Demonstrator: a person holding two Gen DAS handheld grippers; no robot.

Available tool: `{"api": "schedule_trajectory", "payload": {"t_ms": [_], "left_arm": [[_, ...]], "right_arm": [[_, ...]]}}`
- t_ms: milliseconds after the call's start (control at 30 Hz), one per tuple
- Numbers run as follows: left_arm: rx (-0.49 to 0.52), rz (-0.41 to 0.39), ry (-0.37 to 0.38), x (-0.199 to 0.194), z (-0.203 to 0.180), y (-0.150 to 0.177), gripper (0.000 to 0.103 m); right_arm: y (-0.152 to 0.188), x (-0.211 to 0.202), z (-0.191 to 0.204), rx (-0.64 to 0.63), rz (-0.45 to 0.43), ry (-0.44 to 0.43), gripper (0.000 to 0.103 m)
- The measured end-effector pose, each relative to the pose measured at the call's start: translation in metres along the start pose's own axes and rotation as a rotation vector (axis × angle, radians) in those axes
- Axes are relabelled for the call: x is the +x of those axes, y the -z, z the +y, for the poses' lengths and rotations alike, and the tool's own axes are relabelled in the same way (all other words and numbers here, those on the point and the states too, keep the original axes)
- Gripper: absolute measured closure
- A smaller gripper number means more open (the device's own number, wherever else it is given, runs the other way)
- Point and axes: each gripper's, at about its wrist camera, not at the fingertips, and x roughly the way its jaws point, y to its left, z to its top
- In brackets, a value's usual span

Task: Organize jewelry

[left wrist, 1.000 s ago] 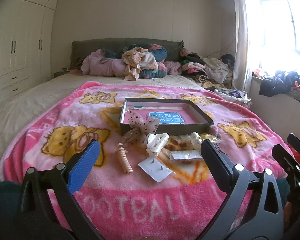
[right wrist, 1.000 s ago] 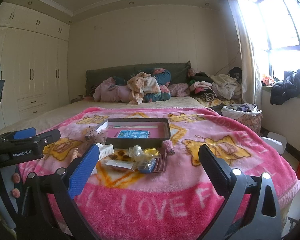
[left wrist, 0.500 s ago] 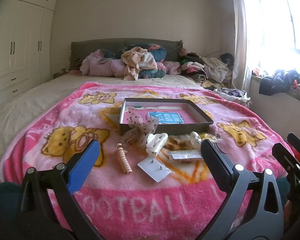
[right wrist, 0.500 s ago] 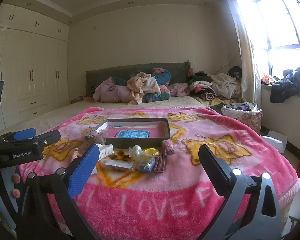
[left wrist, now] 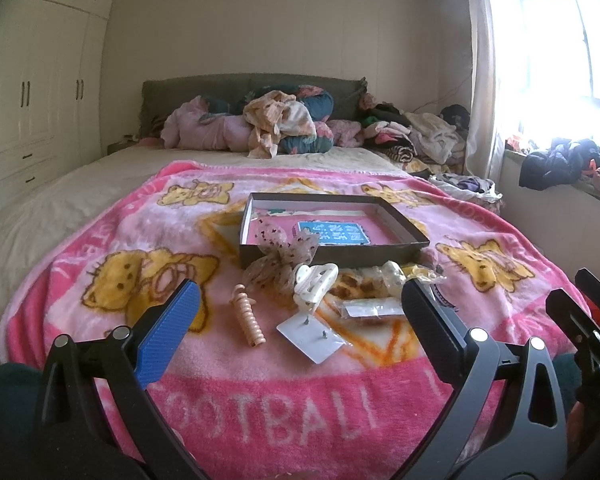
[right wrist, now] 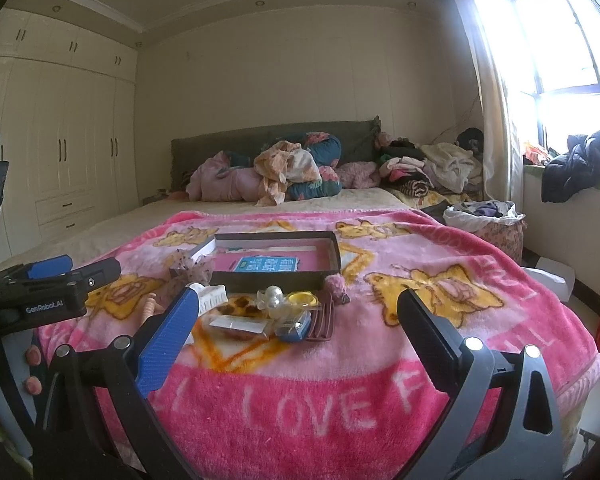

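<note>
A bed [left wrist: 52,200] fills the room, and over its near end lies a pink blanket [left wrist: 300,396] that serves as the work surface. On the blanket sits a shallow dark box [left wrist: 332,256], open-topped and placed centrally, probably so that both tools can reach it; inside it lies a blue printed card [left wrist: 334,234] on a pink lining, and little else that I can make out. The jewelry is not yet sorted: it lies loose just in front of the box. There is a spotted fabric bow [left wrist: 280,260] leaning against the box wall, a cream claw clip [left wrist: 314,286] beside it, a white earring card [left wrist: 310,336], a clear packet [left wrist: 370,310], and a peach spiral hair tie [left wrist: 249,320] off to the left. The left tongs [left wrist: 296,332] and the right tongs [right wrist: 296,332] both hang above the blanket's near edge, spread wide and holding nothing.
</note>
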Motion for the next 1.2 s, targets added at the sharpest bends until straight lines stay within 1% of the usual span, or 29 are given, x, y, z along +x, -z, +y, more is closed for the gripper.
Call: {"api": "schedule_trajectory", "payload": {"t_ms": [133,167,267,467,667,767,867,933,1033,1200], "left_arm": [[-0.011,0.015,-0.015,0.005,0.01,-0.001,0.011],[-0.013,0.016,-0.015,0.013,0.015,0.004,0.011],[-0.02,0.016,-0.029,0.019,0.023,0.005,0.011],[-0.037,0.036,-0.044,0.031,0.038,0.007,0.011],[-0.033,0.104,-0.054,0.057,0.051,0.006,0.011],[-0.04,0.141,-0.042,0.07,0.056,0.006,0.011],[-0.036,0.157,-0.036,0.079,0.057,0.004,0.011],[-0.038,0.174,-0.01,0.087,0.057,0.003,0.011],[-0.053,0.172,0.038,0.095,0.059,-0.001,0.011],[-0.064,0.181,0.054,0.115,0.06,-0.008,0.011]], "right_arm": [[-0.001,0.007,0.0,0.004,0.02,-0.013,0.006],[-0.001,0.009,0.001,0.003,0.024,-0.017,0.006],[0.0,0.015,0.002,0.0,0.042,-0.032,0.006],[-0.001,0.039,0.002,-0.003,0.1,-0.051,0.006],[0.0,0.069,0.004,-0.018,0.173,-0.074,0.006],[0.0,0.081,0.005,-0.034,0.188,-0.068,0.006],[-0.001,0.093,0.004,-0.044,0.2,-0.066,0.006],[-0.002,0.101,0.004,-0.054,0.207,-0.064,0.006],[-0.005,0.115,0.002,-0.061,0.222,-0.059,0.006],[-0.007,0.142,-0.005,-0.047,0.266,-0.055,0.007]]}}
